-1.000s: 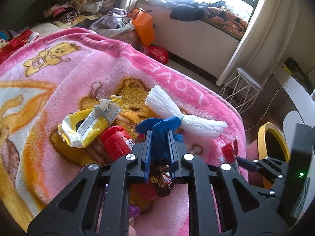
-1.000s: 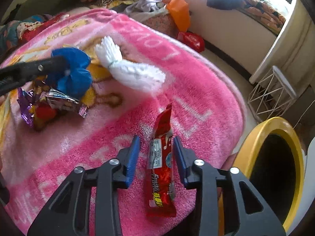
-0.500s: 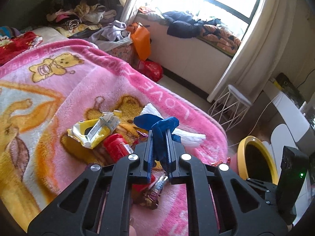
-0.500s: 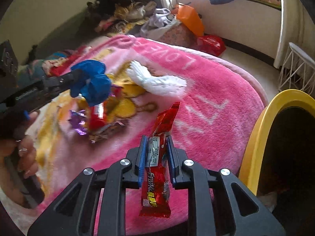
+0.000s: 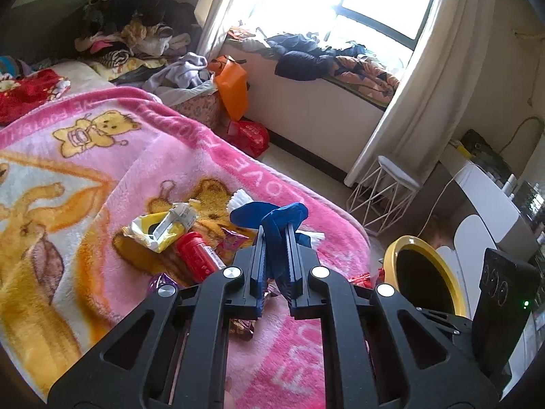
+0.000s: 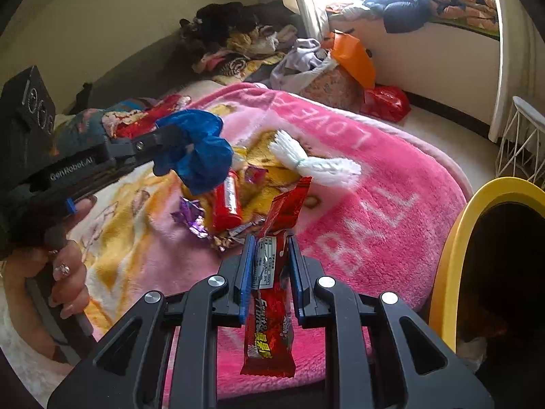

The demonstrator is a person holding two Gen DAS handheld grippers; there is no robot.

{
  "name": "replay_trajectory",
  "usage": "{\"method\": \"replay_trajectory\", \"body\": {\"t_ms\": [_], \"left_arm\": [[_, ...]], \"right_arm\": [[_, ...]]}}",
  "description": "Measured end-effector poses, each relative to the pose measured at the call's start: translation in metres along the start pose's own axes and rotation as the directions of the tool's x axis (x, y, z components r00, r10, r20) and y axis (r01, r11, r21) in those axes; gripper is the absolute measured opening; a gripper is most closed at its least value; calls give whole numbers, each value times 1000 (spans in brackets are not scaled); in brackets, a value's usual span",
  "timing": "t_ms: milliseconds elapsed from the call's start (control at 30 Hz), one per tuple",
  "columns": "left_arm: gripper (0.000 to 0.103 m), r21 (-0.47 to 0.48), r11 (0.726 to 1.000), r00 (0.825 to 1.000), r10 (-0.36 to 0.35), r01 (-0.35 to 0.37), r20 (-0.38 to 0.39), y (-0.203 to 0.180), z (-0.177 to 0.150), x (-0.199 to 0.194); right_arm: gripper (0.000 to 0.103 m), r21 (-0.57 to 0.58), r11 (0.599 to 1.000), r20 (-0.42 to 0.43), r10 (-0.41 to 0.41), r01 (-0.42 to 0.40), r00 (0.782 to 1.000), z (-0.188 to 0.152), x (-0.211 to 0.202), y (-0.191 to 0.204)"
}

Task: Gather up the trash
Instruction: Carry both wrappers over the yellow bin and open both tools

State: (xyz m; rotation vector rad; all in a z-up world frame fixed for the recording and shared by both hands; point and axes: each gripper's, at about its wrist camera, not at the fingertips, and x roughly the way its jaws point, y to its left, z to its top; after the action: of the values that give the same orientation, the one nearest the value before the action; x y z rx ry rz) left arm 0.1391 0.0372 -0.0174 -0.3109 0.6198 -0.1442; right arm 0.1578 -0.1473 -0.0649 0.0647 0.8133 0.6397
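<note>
Crumpled blue wrapper [image 5: 272,218] in left gripper [image 5: 275,238]; glossy red snack packet [image 6: 272,293] in right gripper [image 6: 270,255].

Daylight pours through the window [image 5: 357,3], blown out to white glare in both views, leaving the far wall [image 6: 102,27] dim and the pink blanket [image 5: 143,156] brightly lit, while fisheye bending curves the edges, dark vignetting fills the corners, and focus stays fairly sharp.
</note>
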Motion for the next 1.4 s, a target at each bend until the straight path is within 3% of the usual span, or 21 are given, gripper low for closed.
{"method": "replay_trajectory", "body": {"t_ms": [533, 1400], "left_arm": [[6, 41, 998, 999, -51, 50, 19, -23, -2, -19], [6, 130, 983, 991, -131, 130, 3, -66, -10, -22]], "right_arm": [[19, 20, 999, 85, -27, 26, 996, 1, -37, -1], [19, 145, 981, 155, -154, 132, 976, -9, -79, -54]]}}
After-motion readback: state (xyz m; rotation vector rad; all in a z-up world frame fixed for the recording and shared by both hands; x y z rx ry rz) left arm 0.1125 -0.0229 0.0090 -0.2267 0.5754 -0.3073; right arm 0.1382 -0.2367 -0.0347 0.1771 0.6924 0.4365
